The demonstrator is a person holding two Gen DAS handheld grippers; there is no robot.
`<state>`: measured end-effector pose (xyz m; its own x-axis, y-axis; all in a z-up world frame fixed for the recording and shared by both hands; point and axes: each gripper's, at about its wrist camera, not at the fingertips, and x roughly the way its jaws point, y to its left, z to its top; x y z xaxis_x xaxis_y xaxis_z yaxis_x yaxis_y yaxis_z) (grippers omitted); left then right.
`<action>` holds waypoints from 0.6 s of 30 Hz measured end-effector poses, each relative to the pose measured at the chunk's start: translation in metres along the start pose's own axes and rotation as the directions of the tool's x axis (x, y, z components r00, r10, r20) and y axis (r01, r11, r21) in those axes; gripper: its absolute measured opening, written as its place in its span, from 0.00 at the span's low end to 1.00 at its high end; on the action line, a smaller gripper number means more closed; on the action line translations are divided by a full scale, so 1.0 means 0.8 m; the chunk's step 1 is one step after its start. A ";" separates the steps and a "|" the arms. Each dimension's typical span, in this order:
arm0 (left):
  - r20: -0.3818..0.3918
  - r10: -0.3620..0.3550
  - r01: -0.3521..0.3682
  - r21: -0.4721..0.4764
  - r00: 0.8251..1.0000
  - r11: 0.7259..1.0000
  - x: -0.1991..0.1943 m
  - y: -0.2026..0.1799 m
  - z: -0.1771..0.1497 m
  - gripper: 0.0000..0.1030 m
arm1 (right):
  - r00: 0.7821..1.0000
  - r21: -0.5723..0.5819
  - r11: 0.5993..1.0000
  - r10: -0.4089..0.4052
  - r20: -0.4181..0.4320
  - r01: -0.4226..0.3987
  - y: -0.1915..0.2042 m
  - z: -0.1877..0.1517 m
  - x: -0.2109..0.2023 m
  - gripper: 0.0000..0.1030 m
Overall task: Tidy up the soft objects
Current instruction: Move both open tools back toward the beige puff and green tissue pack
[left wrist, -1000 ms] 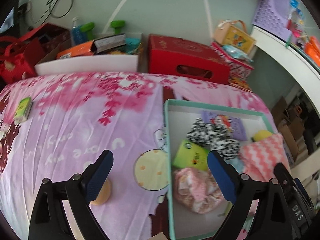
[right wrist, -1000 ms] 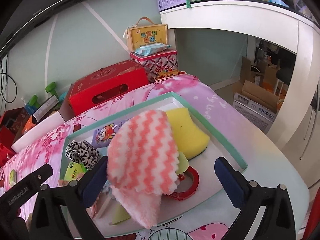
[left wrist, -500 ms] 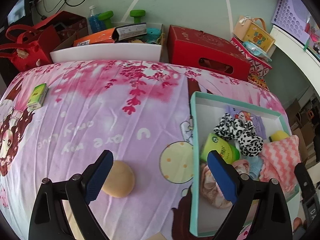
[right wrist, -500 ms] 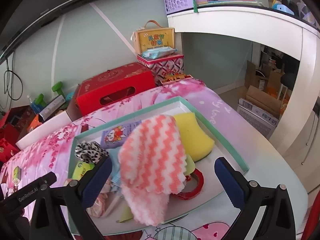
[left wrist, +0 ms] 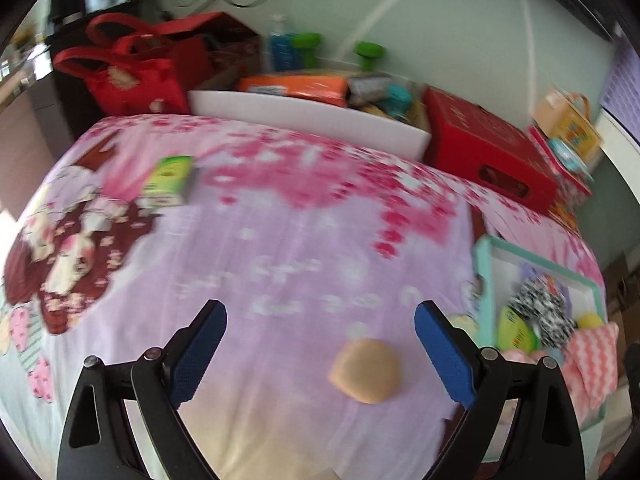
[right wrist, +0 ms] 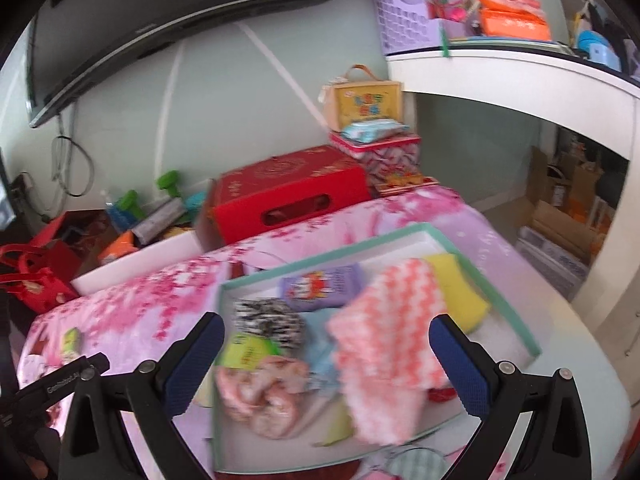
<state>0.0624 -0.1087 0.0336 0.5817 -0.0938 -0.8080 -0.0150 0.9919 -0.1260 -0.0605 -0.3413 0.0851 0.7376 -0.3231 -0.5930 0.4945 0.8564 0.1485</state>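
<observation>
On the pink floral cloth (left wrist: 304,240) covering the tabletop, a tan puff (left wrist: 365,370) sits by itself, inside the span of the left gripper (left wrist: 320,354) but way closer to its right finger and touching neither one. Those fingers (left wrist: 198,354) are spread wide with nothing in them. Off to the right is a tray (right wrist: 486,280) with a teal rim, stuffed with soft things: a pink zigzag cloth (right wrist: 390,344) draped over a yellow sponge (right wrist: 460,292), a leopard scrunchie (right wrist: 269,322), a pink bundle (right wrist: 264,394) and a purple pack (right wrist: 322,290). The right gripper (right wrist: 326,366) hangs over the tray's near side, fingers wide apart too, holding nothing; the zigzag cloth shows between them. A small green box (left wrist: 168,180) lies on the cloth's far left, well apart from the puff. Both views are a bit blurry.
</observation>
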 end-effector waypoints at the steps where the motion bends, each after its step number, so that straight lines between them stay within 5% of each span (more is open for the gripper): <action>1: 0.010 0.020 -0.020 -0.015 1.000 1.000 -0.003 0.011 0.001 0.92 | 1.000 -0.004 1.000 0.015 -0.002 -0.015 0.006 0.000 0.000 1.00; 18: 0.037 0.180 -0.173 -0.140 0.983 0.975 -0.027 0.139 0.016 0.92 | 0.983 -0.241 0.956 0.145 -0.115 -0.169 0.164 -0.045 0.015 1.00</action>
<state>0.0585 0.0051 0.0445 0.5996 0.0896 -0.7953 -0.2289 0.9714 -0.0632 -0.0034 -0.2187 0.0692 0.7435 -0.1472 -0.6524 0.2373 0.9701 0.0515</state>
